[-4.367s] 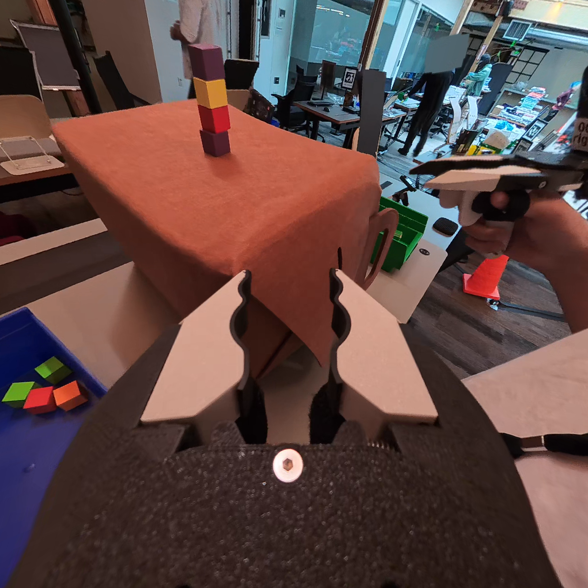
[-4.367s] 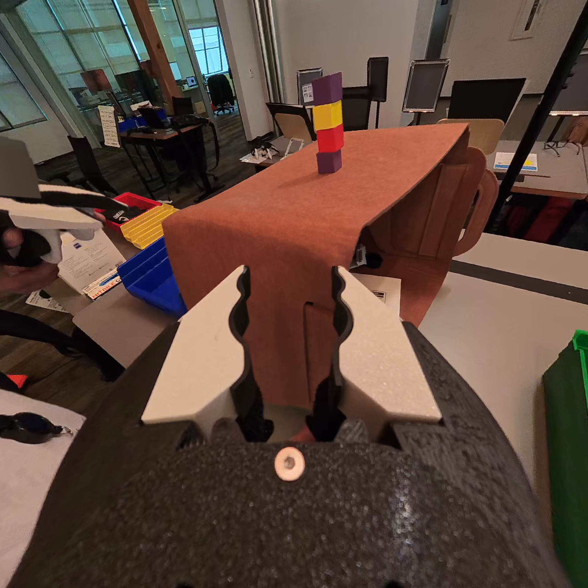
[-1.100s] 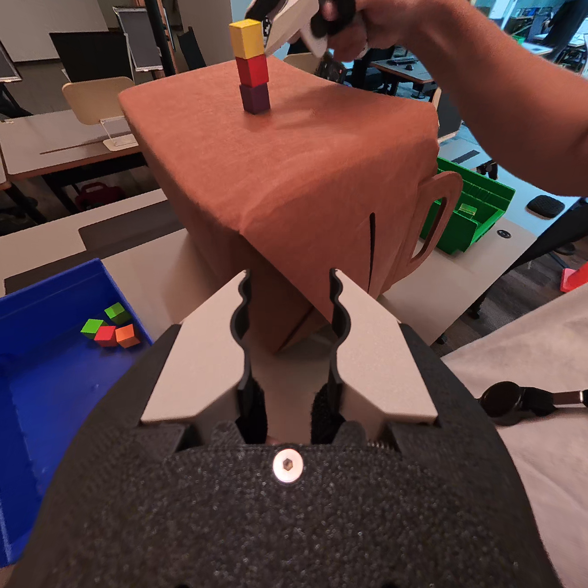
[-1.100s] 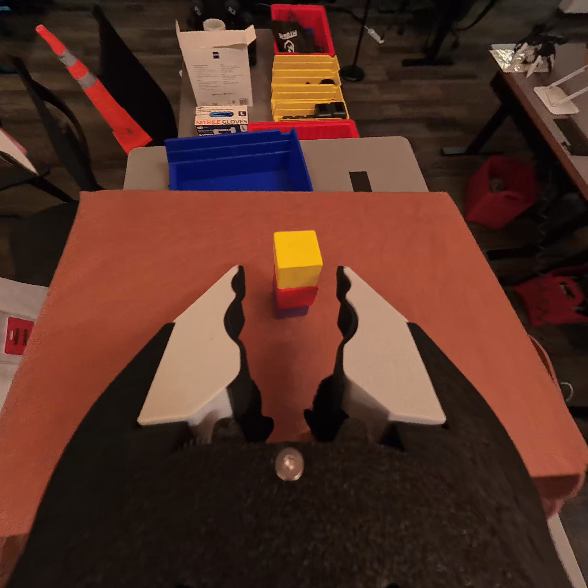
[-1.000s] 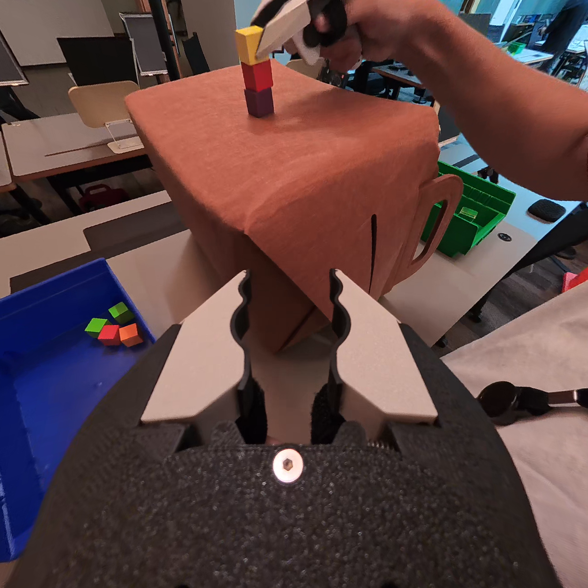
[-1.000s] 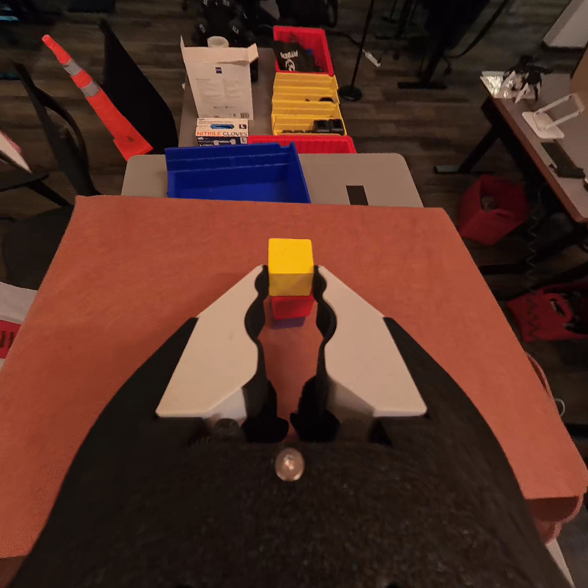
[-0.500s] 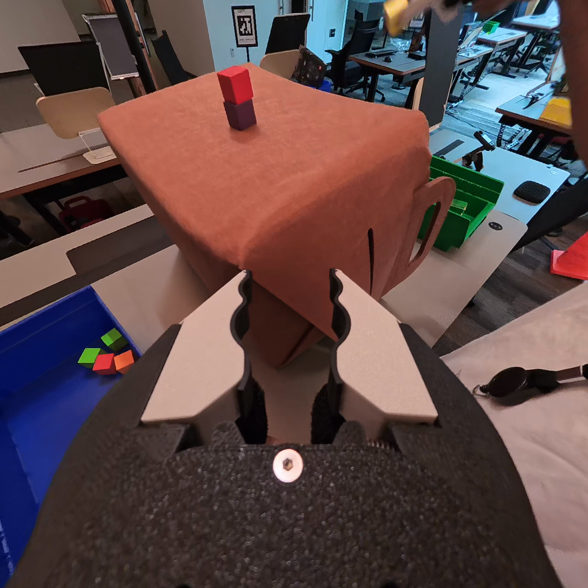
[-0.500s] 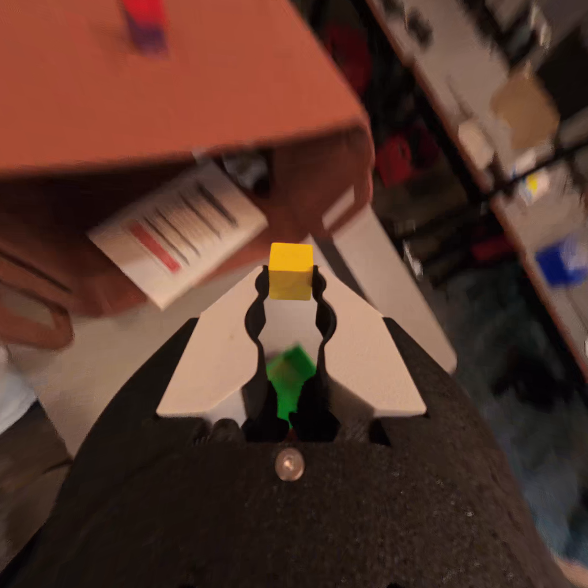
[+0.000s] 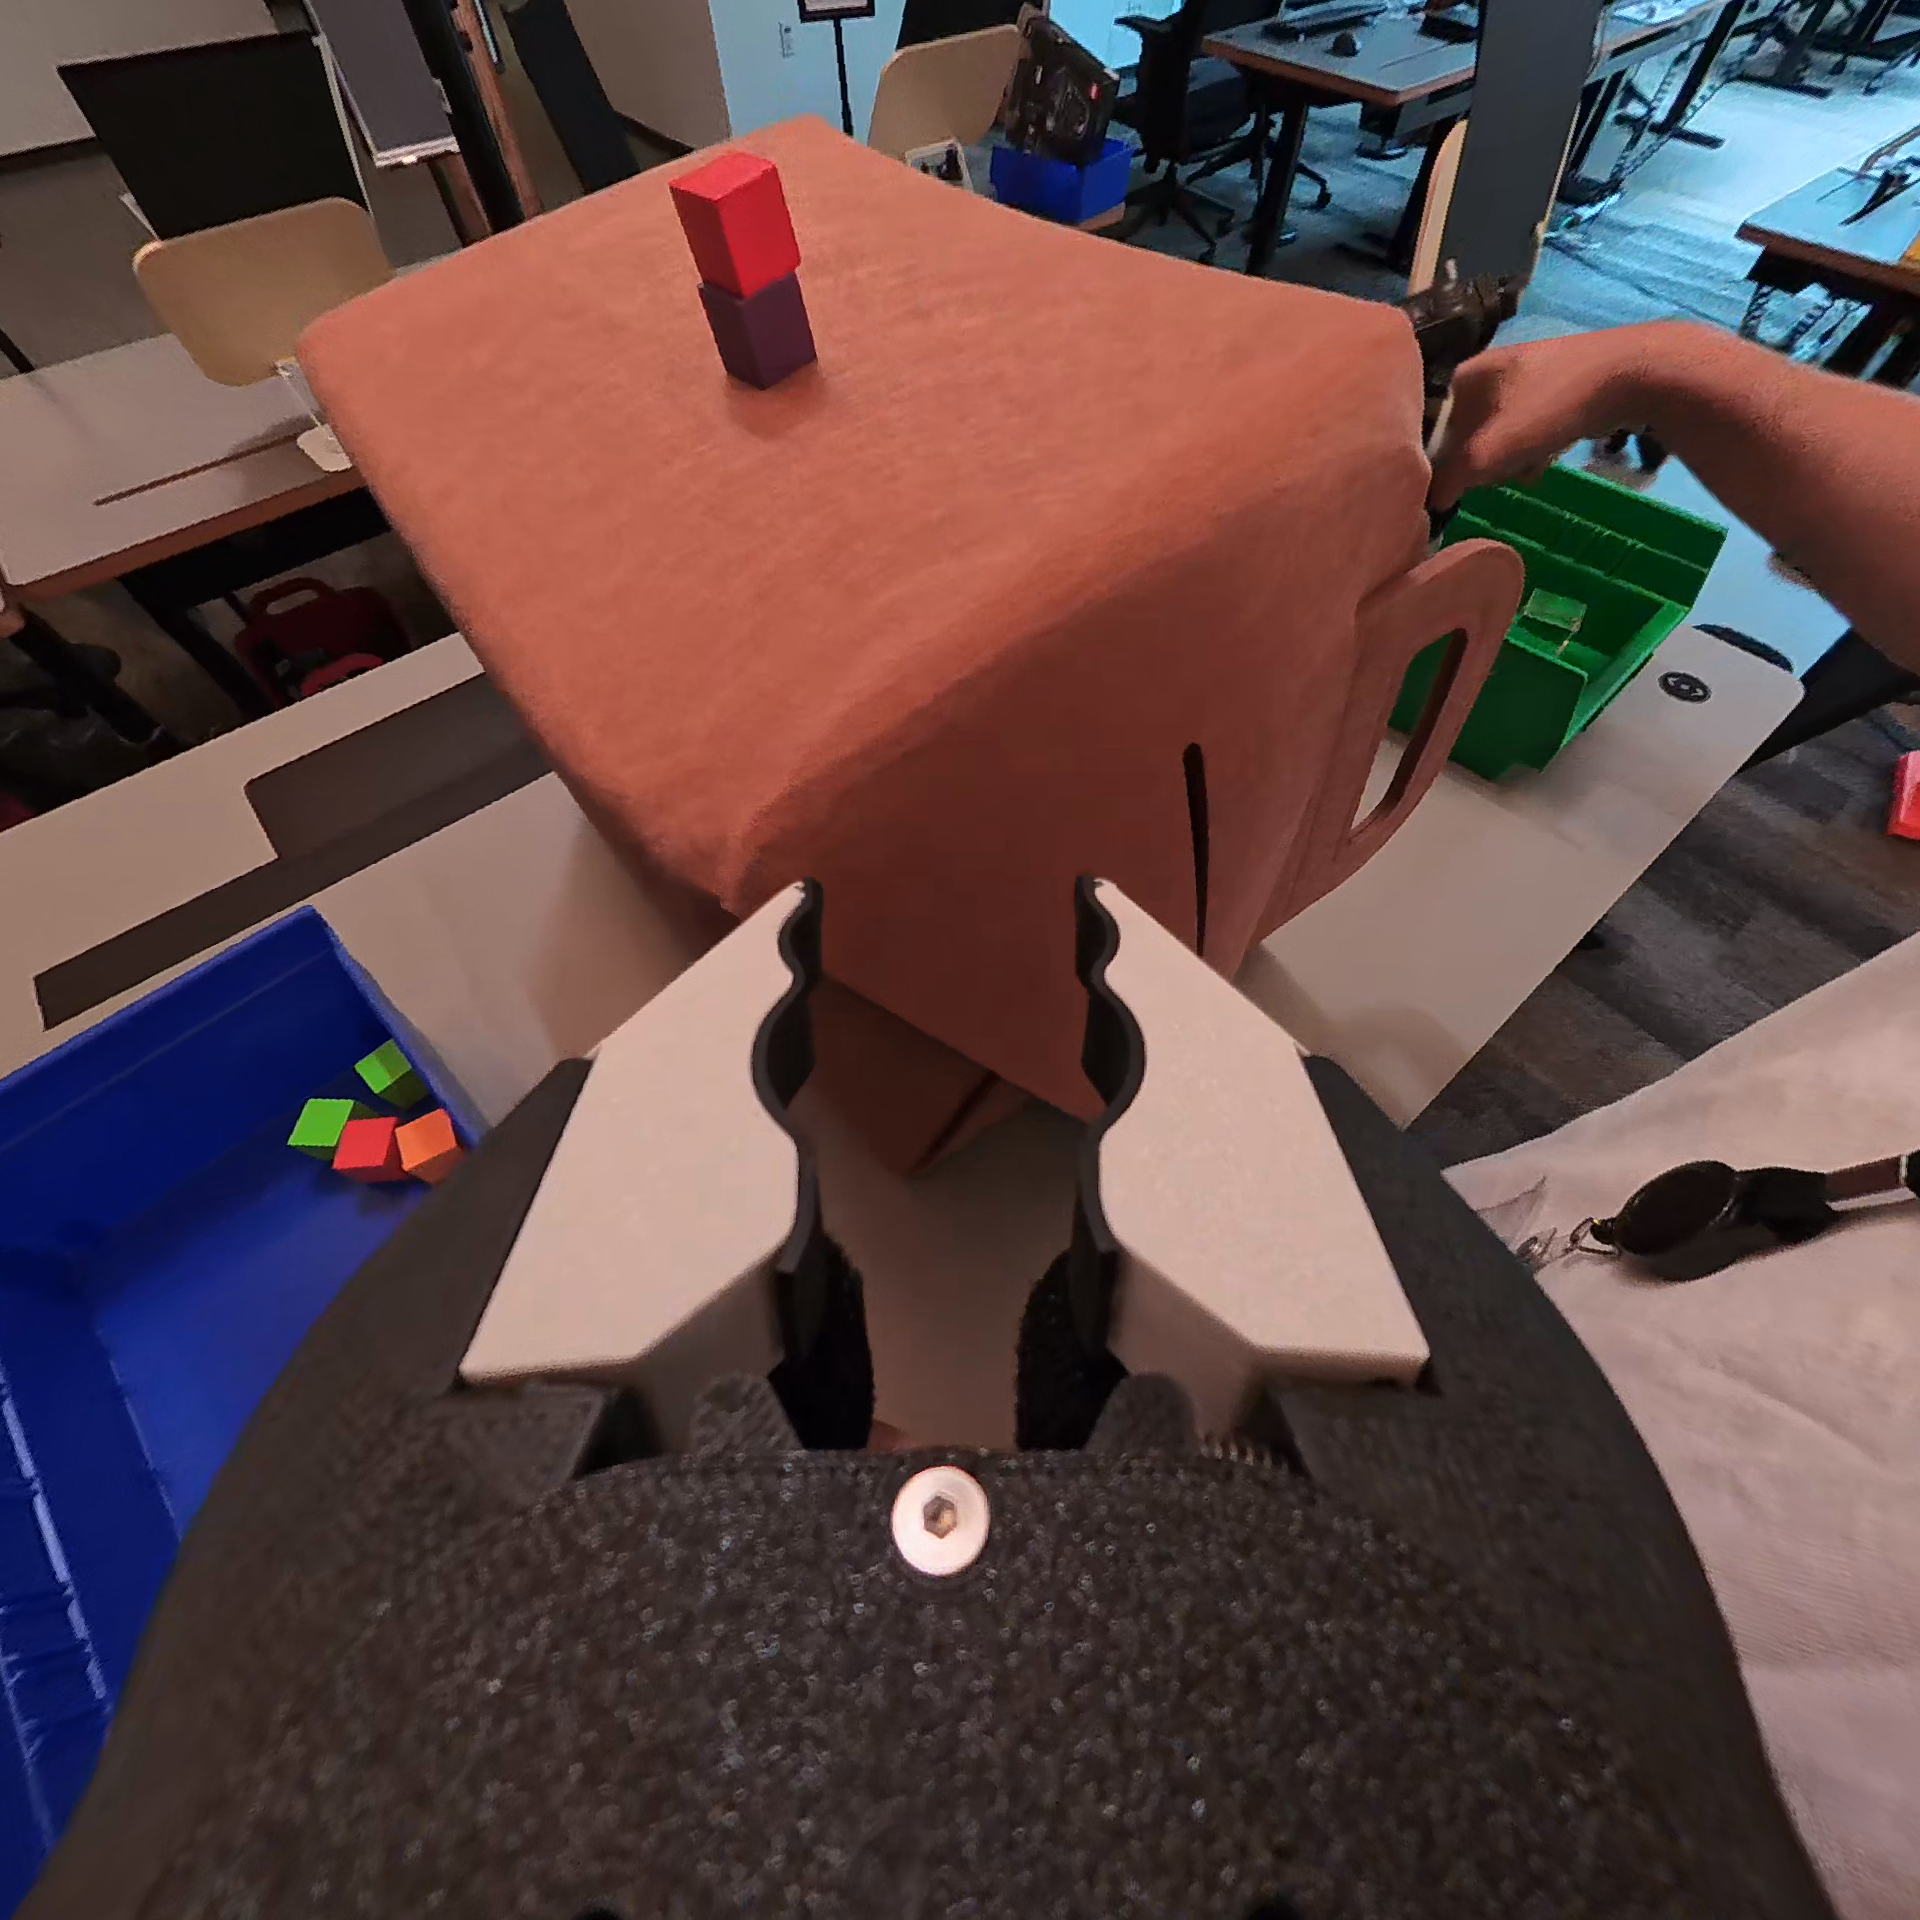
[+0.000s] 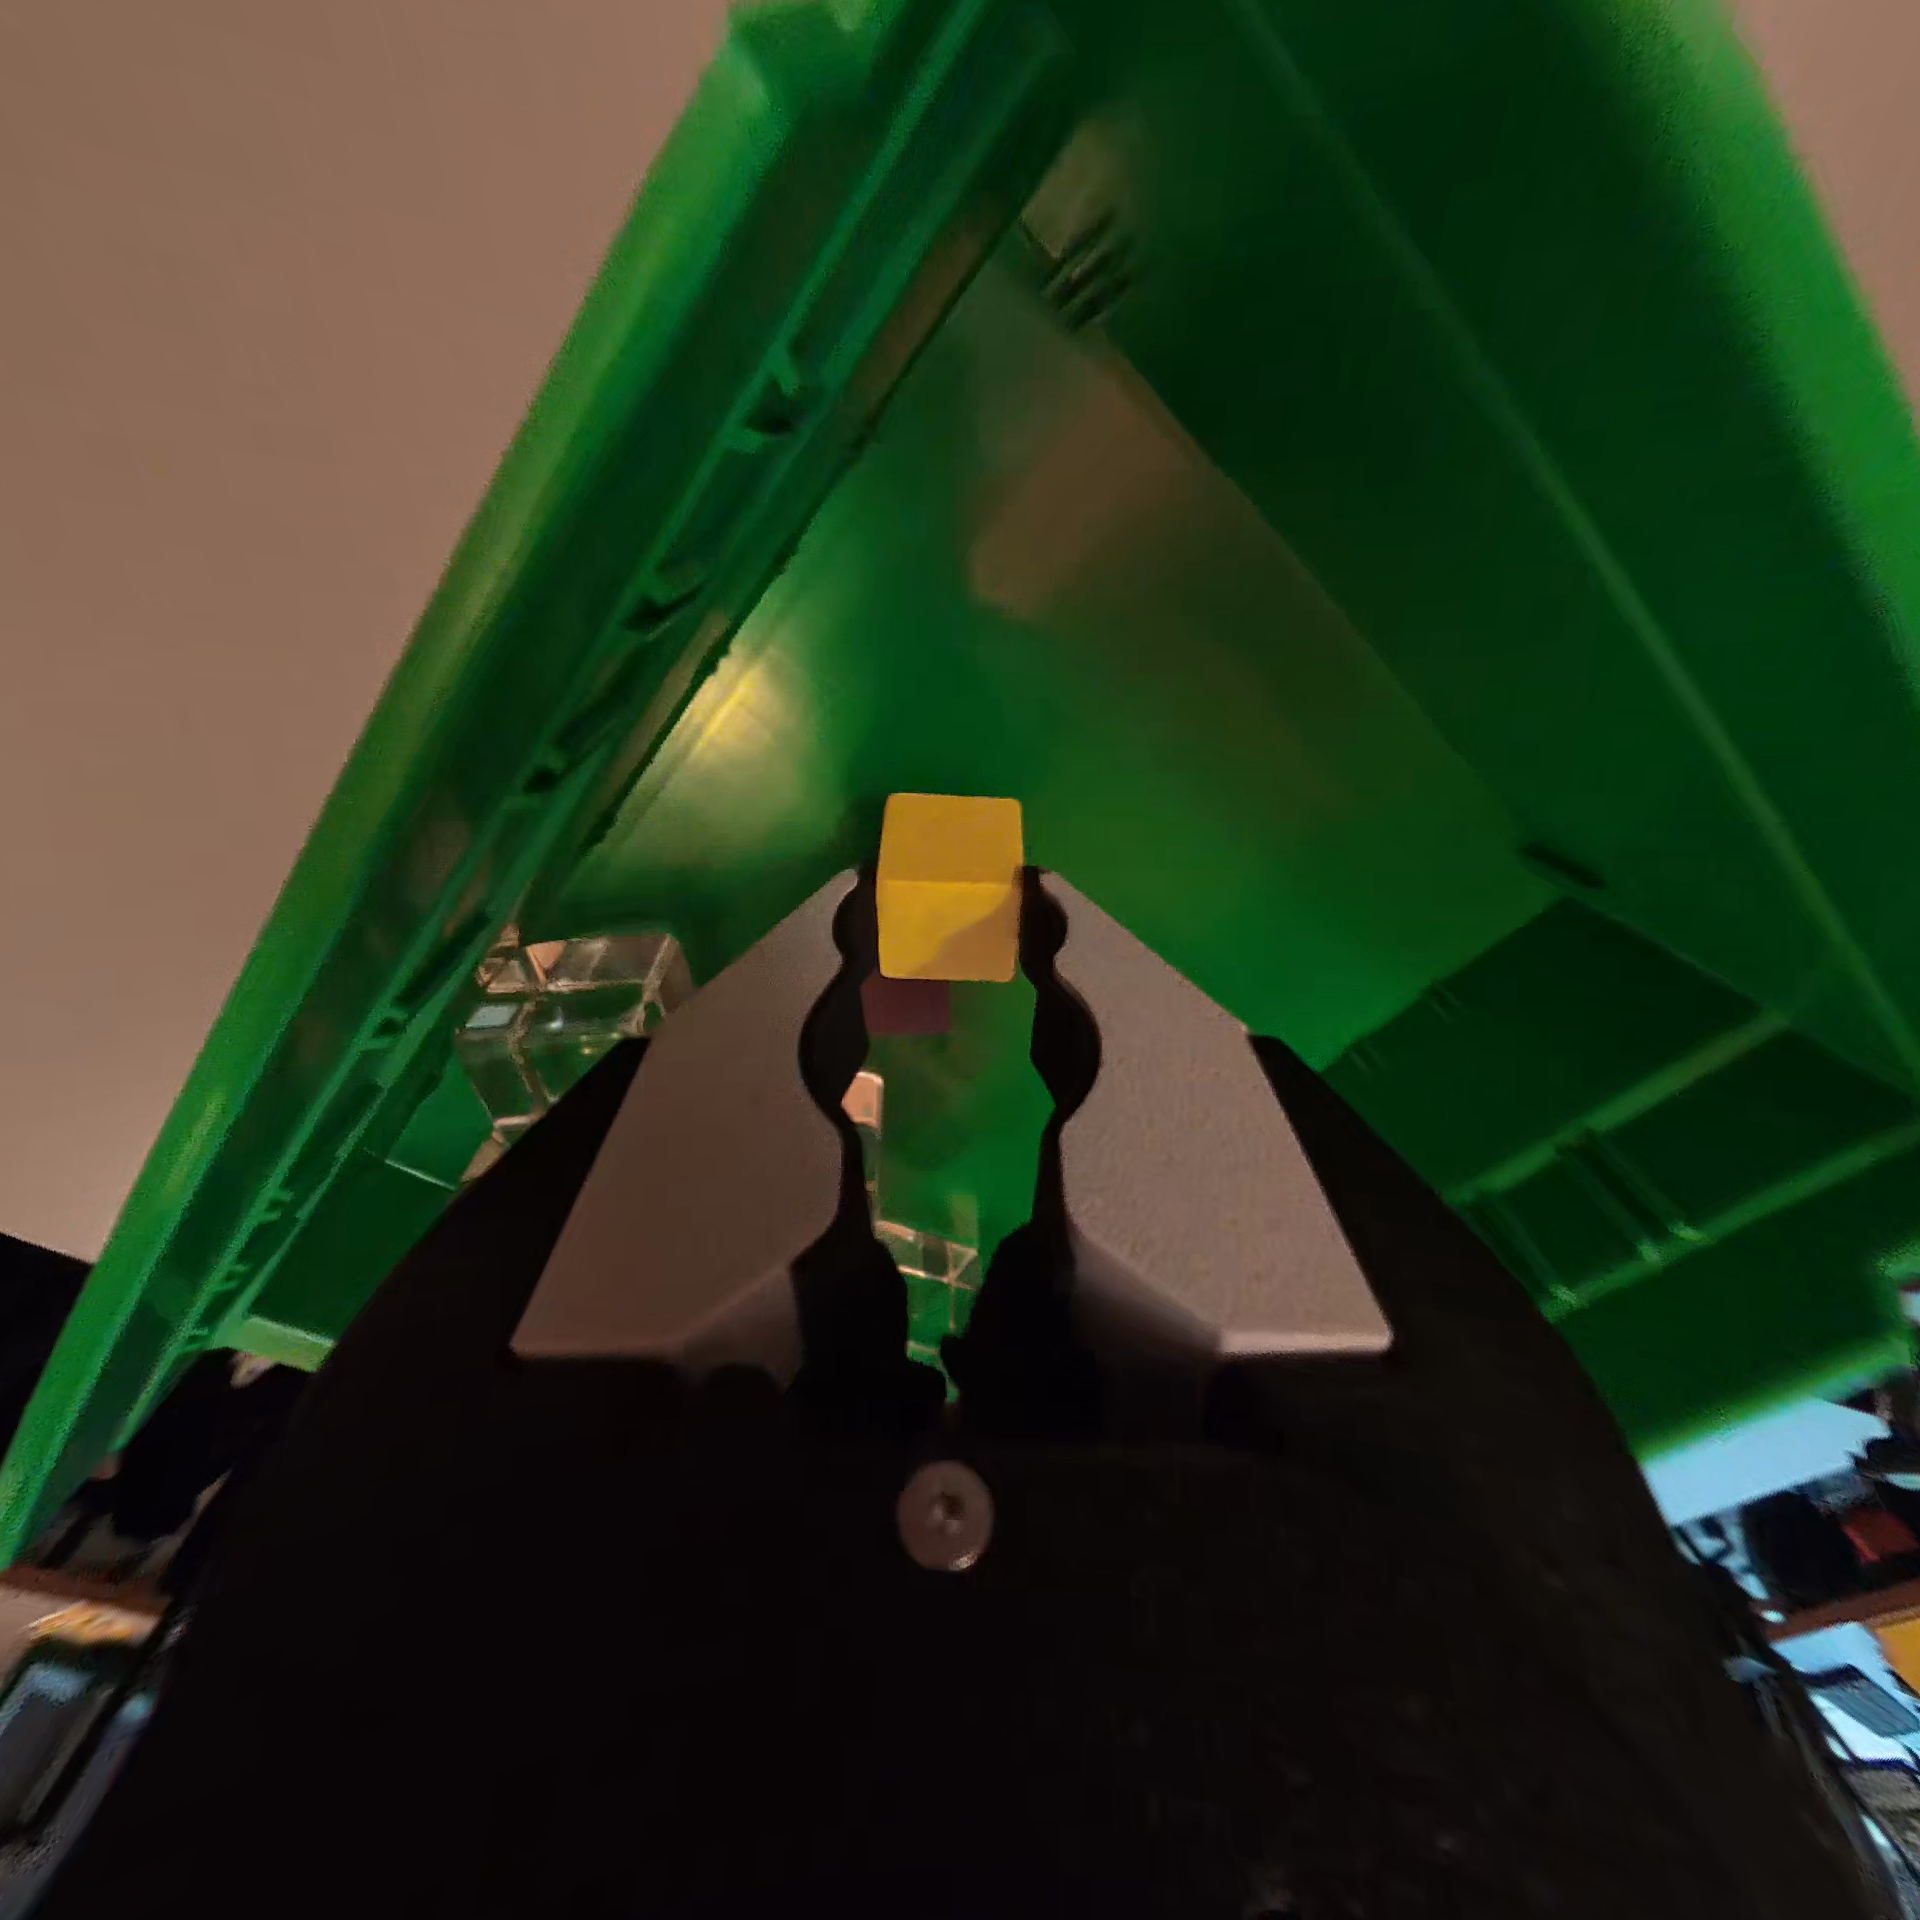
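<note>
A red cube (image 9: 736,235) sits on a dark purple cube (image 9: 758,330) on top of a box draped in brown cloth (image 9: 935,540). My left gripper (image 9: 940,914) is open and empty, low in front of the draped box. My right gripper (image 10: 948,883) is shut on a yellow cube (image 10: 948,891) and holds it inside the green bin (image 10: 1195,665), just above the floor of it. A dark purple cube (image 10: 910,1008) and clear cubes (image 10: 566,1003) lie in that bin. In the left wrist view the hand (image 9: 1527,416) reaches down behind the cloth toward the green bin (image 9: 1579,613).
A blue bin (image 9: 135,1299) at the left holds green, red and orange cubes (image 9: 369,1127). A badge reel (image 9: 1714,1216) lies on white cloth at the right. Tables, chairs and desks stand behind the draped box.
My right gripper closed on the yellow cube, lifted it off the stack, and carried it down into the green bin. The stack now has two cubes. My left gripper stayed open and shifted slightly.
</note>
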The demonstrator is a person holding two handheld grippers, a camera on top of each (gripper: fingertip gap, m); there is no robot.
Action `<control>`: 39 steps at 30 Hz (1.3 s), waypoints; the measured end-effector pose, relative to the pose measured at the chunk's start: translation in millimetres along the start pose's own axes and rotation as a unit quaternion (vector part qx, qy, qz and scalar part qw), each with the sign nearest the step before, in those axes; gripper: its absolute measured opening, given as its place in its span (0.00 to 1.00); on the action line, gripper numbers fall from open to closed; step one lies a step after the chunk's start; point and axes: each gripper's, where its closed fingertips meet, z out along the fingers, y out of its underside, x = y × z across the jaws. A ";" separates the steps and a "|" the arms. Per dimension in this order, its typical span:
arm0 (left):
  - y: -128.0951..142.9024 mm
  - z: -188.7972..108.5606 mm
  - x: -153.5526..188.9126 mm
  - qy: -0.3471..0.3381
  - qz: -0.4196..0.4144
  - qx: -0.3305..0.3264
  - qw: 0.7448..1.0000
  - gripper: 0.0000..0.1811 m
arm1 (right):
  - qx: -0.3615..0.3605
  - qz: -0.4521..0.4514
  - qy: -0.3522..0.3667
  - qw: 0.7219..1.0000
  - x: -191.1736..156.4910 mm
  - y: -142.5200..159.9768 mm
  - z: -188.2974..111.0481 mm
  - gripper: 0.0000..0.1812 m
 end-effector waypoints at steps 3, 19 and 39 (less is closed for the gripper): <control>4.0 -0.5 2.8 -0.007 0.000 -0.008 1.000 0.28 | -0.016 0.004 -0.019 1.000 -1.1 1.3 14.1 0.14; 16.0 -20.7 0.6 -0.030 -0.015 0.003 0.999 0.28 | 0.407 -0.128 -0.047 0.903 -101.0 -165.7 -271.5 0.29; 36.7 -38.1 -5.1 -0.018 -0.031 0.028 0.999 0.28 | 0.468 -0.328 -0.147 0.807 -262.6 -319.0 -340.0 0.14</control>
